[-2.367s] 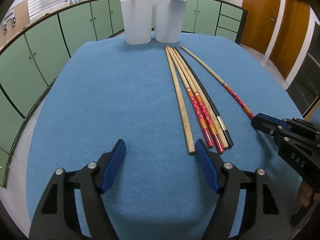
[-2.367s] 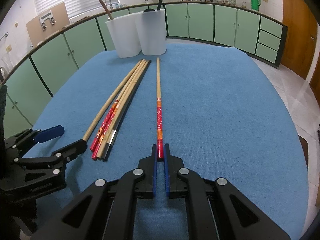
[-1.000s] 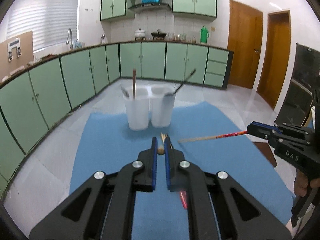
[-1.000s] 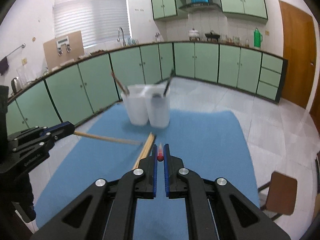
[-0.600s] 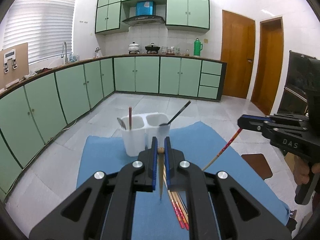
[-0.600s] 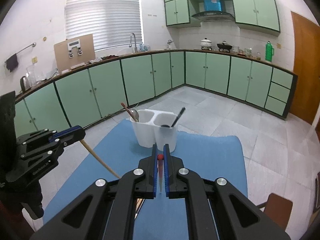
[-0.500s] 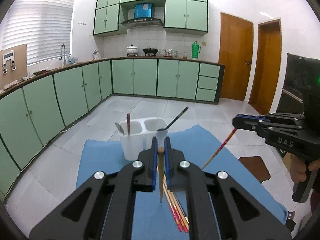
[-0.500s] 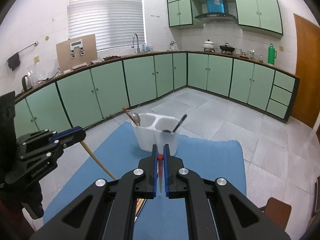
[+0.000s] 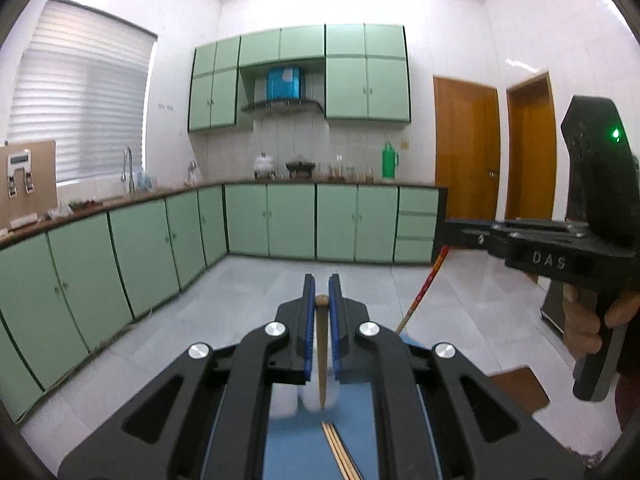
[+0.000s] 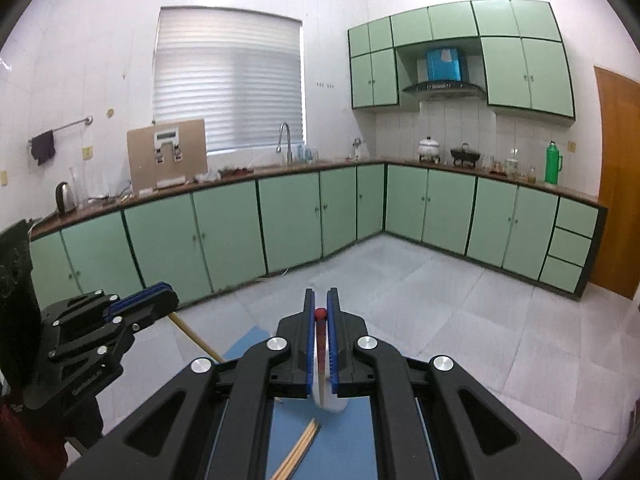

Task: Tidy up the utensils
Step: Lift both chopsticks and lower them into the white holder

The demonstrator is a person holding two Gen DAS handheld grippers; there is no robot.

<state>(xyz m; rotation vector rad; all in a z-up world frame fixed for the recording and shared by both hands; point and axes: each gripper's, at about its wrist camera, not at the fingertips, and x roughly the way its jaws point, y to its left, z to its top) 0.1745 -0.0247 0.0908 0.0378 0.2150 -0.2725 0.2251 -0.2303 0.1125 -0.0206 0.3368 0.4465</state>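
The left gripper (image 9: 321, 300) is clamped tight on a plain light-wood chopstick (image 9: 321, 356), which hangs down from between its blue pads toward the blurred white plastic utensil holder (image 9: 310, 396) below the fingertips on the blue felt table mat (image 9: 296, 448). Off to its right, the right gripper (image 10: 320, 312) pinches a red-patterned bamboo chopstick (image 10: 320, 352) by its red end, tip slanting down over that same holder. Nearer than the holder, below both claws, a loose bundle of wooden chopsticks (image 9: 340, 452) lies flat on the mat.
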